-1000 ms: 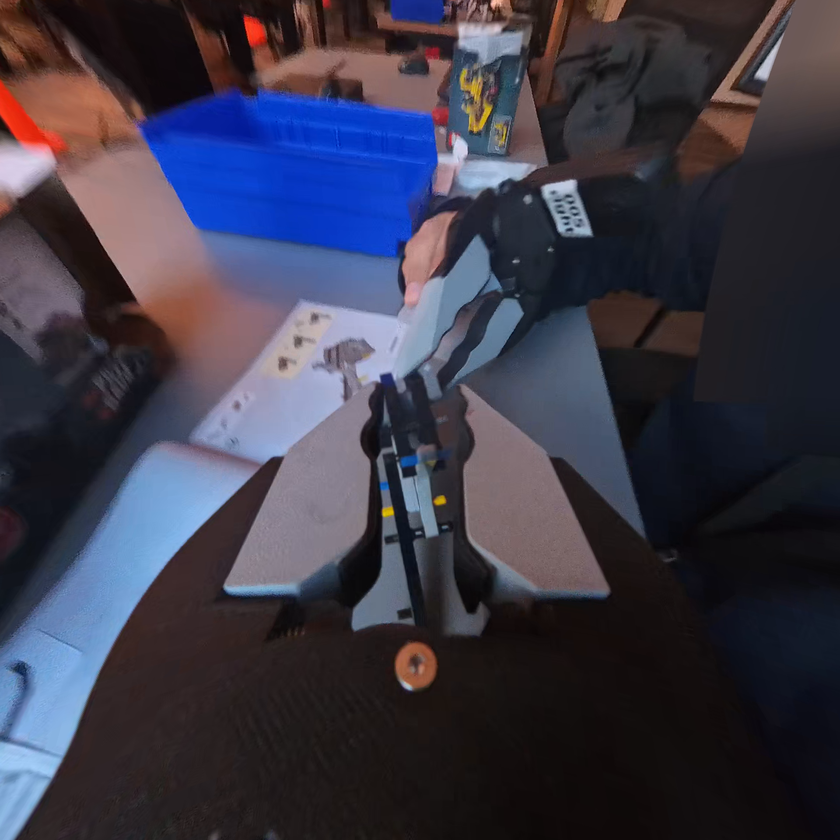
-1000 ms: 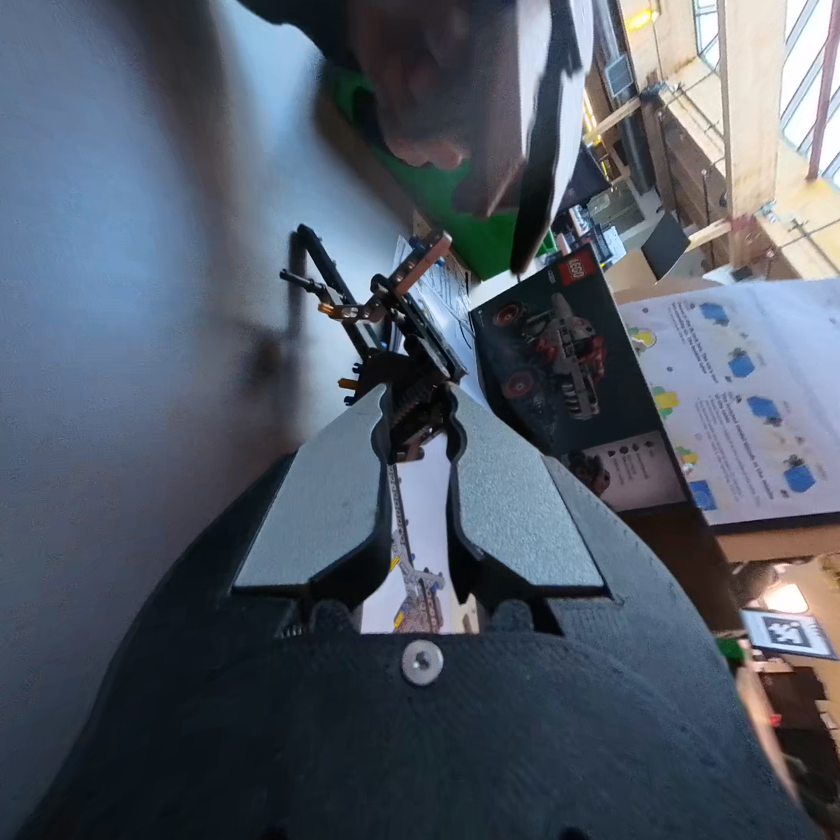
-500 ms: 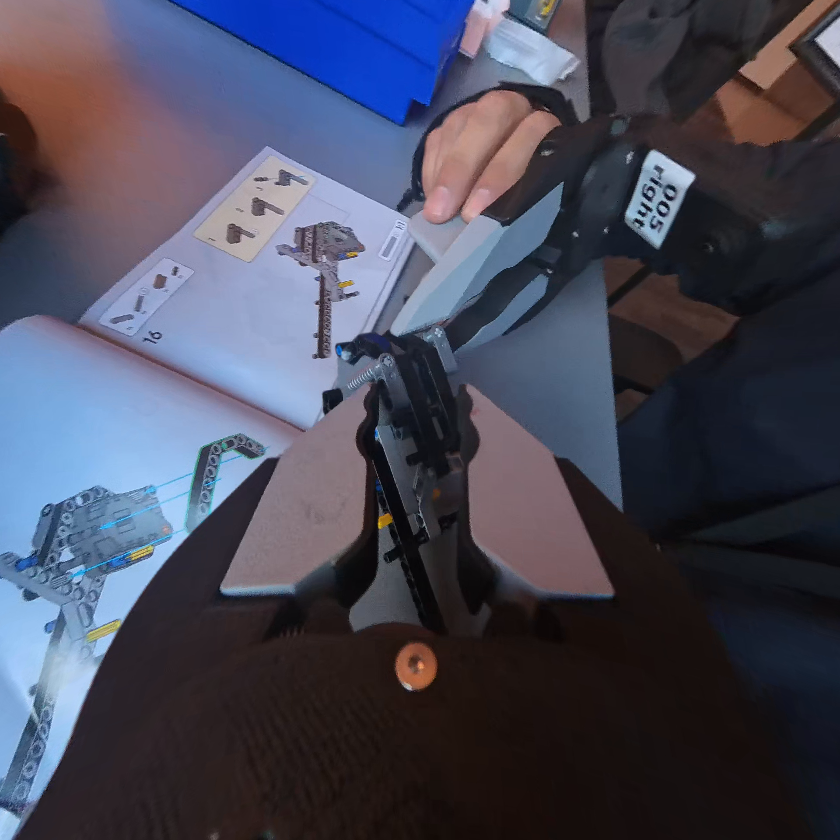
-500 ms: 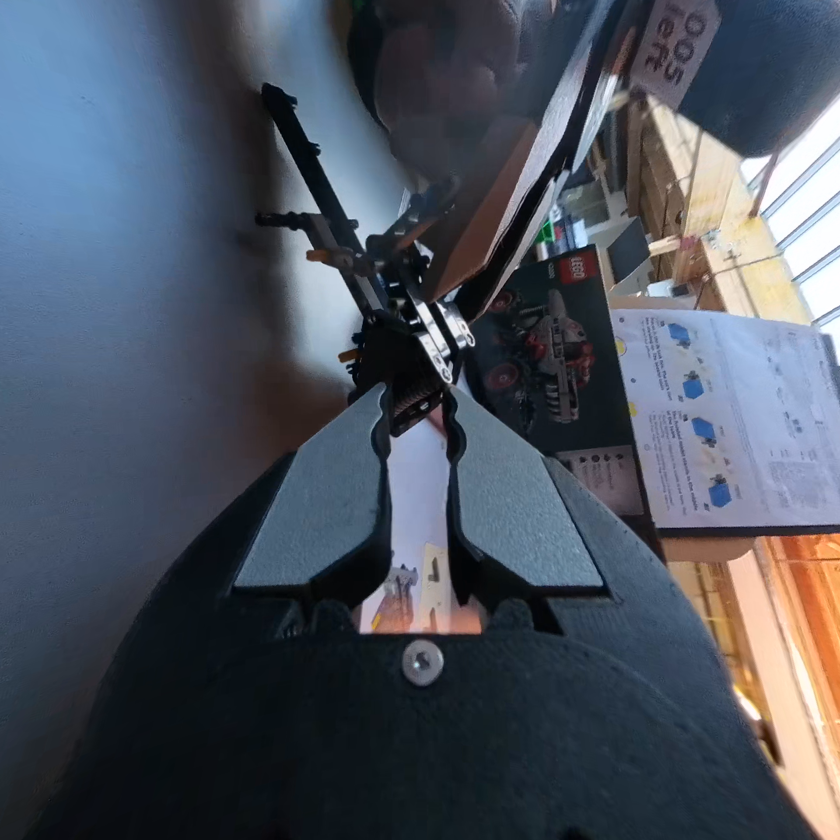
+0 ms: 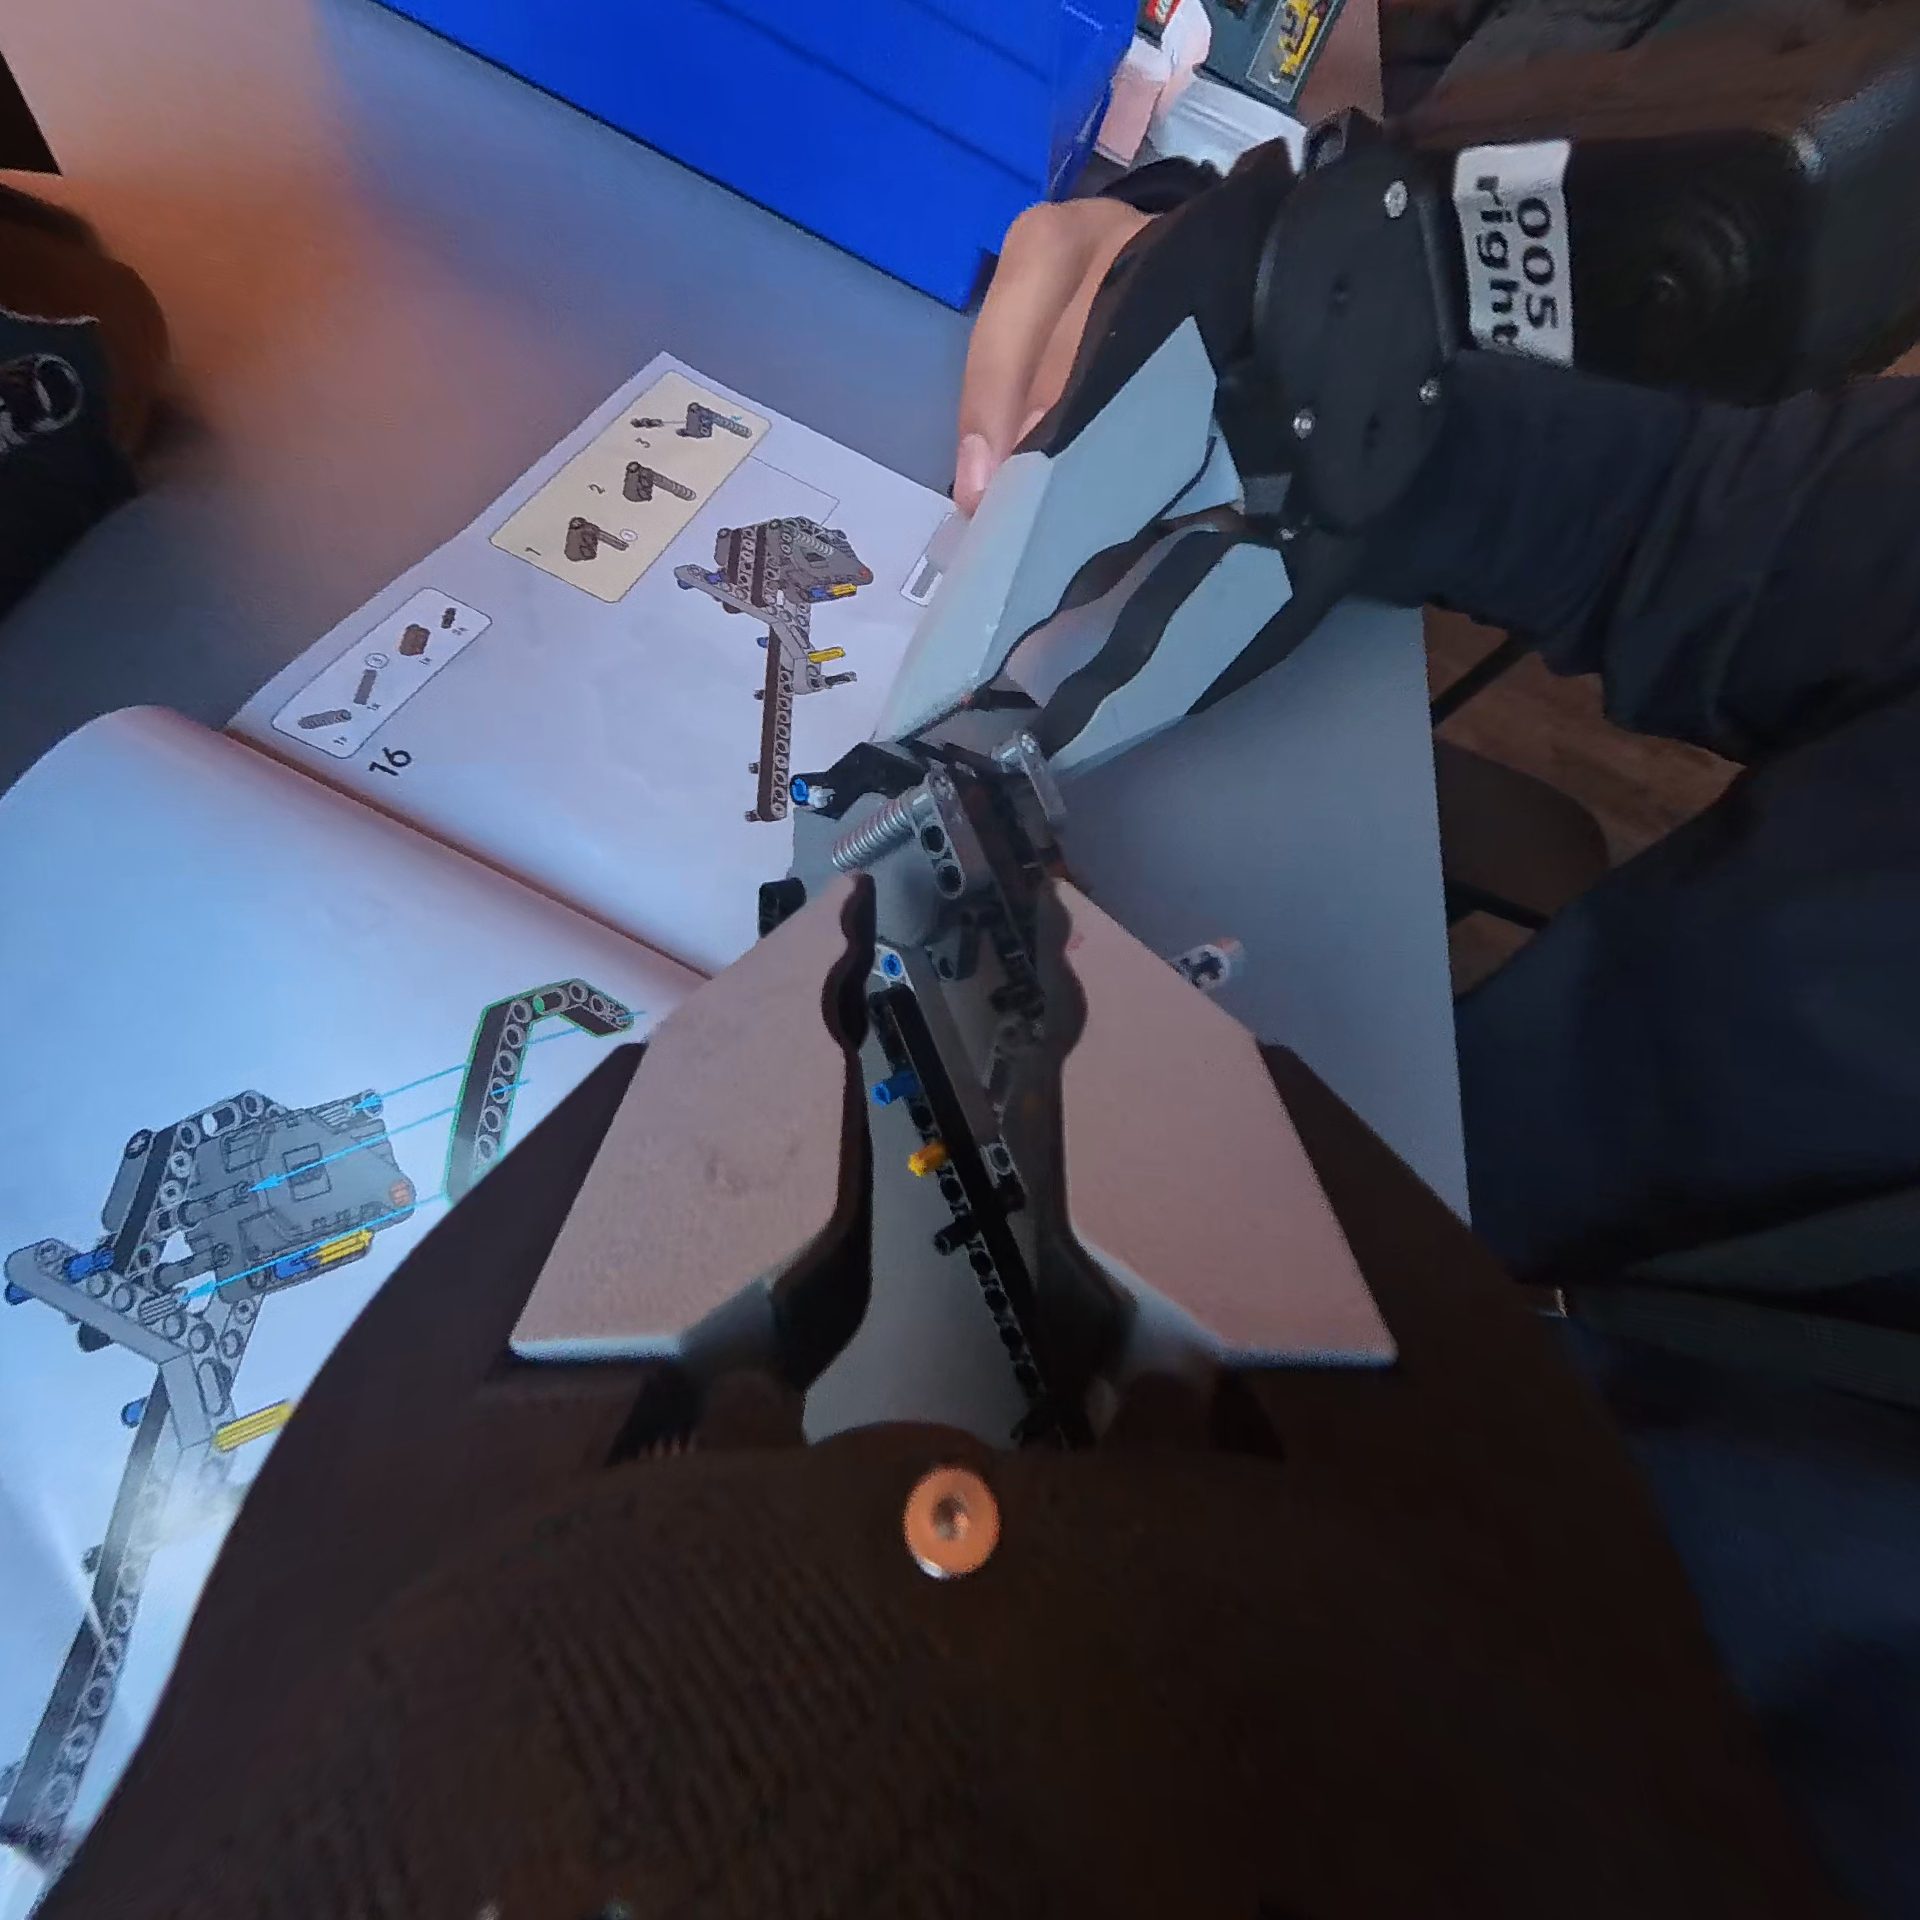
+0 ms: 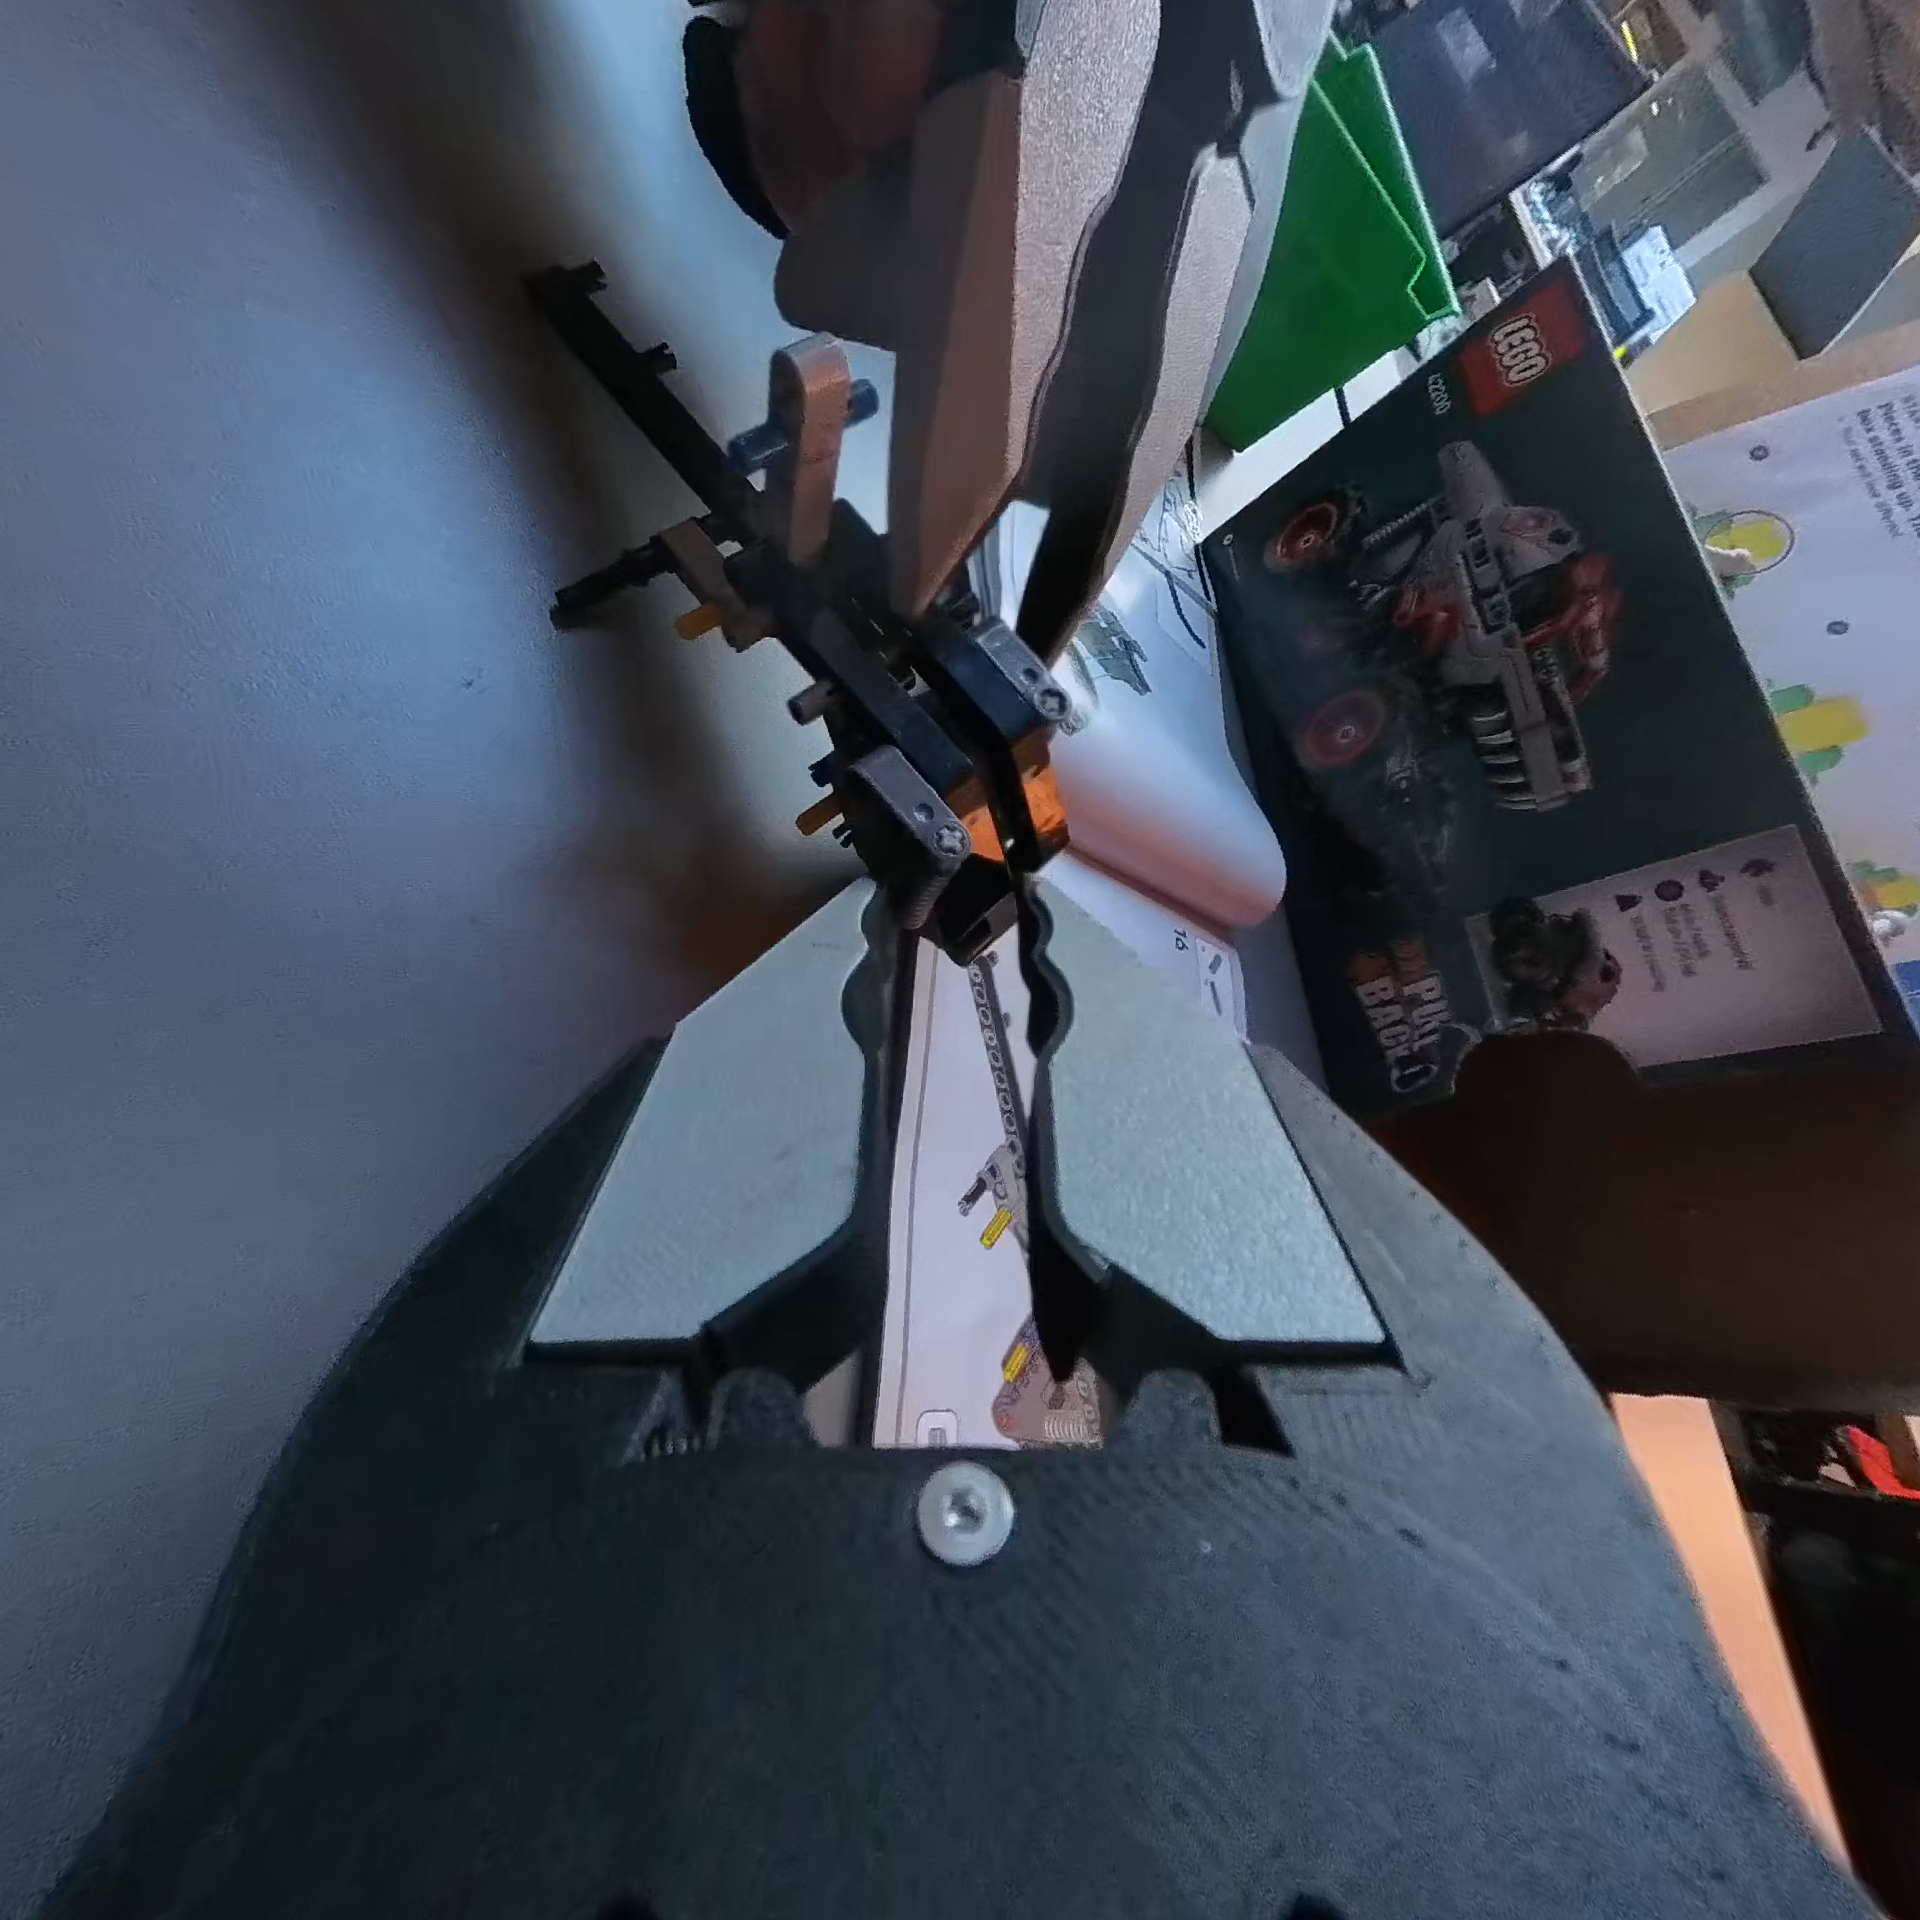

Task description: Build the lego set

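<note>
Up close in the left wrist view, the left gripper (image 5: pixel 951 935) has its jaws drawn narrow on the lego assembly (image 5: pixel 961 1039), a long black beam with grey parts, blue and yellow pins and a metal spring at its far end. The assembly runs lengthwise between the fingers and sticks out past the tips, held above the grey table (image 5: pixel 1299 883). The right gripper (image 5: pixel 1023 743) comes in from the upper right, tilted downward, its tips meeting the far end of the assembly; a bare hand (image 5: pixel 1023 343) wraps its handle. Below and to the left lies the open instruction booklet (image 5: pixel 582 665), its right page ending just beside the assembly. A blue bin (image 5: pixel 790 114) stands well back. The table edge runs close on the right, with little bare surface between it and the grippers.

Seen from the right wrist view, the right gripper (image 6: pixel 961 914) is rolled on its side, jaws narrow and pinching the near end of the assembly (image 6: pixel 883 717). The left gripper (image 6: pixel 987 613) reaches down from above onto the same piece. Open grey table fills the left; the set's box (image 6: pixel 1538 727) stands near on the right, a green bin (image 6: pixel 1340 260) behind it.
</note>
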{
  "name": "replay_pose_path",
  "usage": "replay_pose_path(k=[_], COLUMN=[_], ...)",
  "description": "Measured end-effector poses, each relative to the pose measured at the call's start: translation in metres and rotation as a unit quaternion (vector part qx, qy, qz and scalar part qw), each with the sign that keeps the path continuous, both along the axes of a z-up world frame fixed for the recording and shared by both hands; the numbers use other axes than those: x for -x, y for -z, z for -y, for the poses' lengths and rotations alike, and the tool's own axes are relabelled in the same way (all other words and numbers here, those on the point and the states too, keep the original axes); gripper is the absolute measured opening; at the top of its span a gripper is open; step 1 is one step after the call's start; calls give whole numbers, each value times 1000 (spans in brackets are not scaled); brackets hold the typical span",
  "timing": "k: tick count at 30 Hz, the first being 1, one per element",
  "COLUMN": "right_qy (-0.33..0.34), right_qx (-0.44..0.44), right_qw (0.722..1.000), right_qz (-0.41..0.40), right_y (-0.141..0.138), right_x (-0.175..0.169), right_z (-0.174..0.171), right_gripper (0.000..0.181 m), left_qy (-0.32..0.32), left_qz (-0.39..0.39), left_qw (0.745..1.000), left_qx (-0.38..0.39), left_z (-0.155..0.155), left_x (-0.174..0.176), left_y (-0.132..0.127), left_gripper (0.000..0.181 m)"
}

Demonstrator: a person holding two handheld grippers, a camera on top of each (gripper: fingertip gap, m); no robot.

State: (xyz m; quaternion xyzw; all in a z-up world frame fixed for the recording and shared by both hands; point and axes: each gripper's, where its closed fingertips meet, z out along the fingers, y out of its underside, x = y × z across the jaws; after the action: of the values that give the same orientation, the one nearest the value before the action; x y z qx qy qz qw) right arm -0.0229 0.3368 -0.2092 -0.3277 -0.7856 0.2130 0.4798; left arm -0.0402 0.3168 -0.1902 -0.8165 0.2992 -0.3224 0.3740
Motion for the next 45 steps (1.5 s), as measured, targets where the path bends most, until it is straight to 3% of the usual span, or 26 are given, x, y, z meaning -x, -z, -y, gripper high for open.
replay_pose_path(k=[9,15,21,26,31,35,38,42,45], right_qy=[-20,-5,-39,-16,19,45,60,72,77], right_qx=[-134,-60,19,24,108,170,201,249,275], right_qw=[991,998,999,999,994,984,978,966,958], right_qz=[-3,0,-21,-28,-12,2,8,16,20], right_y=[7,-2,-13,-14,-16,-17,-16,-18,-18], right_x=[-3,-7,-7,4,12,13,14,16,16], right_z=[2,-5,10,8,3,-7,-12,-16,-19], right_gripper=[28,33,26,13,12,11,11,10,10], left_qy=[25,15,6,-3,-17,-39,-53,-79,-84], left_qz=[9,36,74,75,67,40,-45,-196,-225], left_qw=[1000,999,997,996,997,998,991,950,929], left_qx=[4,7,35,46,38,-35,-116,-231,-282], left_z=[9,7,3,0,-7,-11,-12,-17,-16], left_x=[-13,-12,-5,1,11,28,39,47,47], left_y=[5,4,3,4,-4,-28,-35,-34,-40], left_gripper=[23,18,18,23,39,45,54,50,54])
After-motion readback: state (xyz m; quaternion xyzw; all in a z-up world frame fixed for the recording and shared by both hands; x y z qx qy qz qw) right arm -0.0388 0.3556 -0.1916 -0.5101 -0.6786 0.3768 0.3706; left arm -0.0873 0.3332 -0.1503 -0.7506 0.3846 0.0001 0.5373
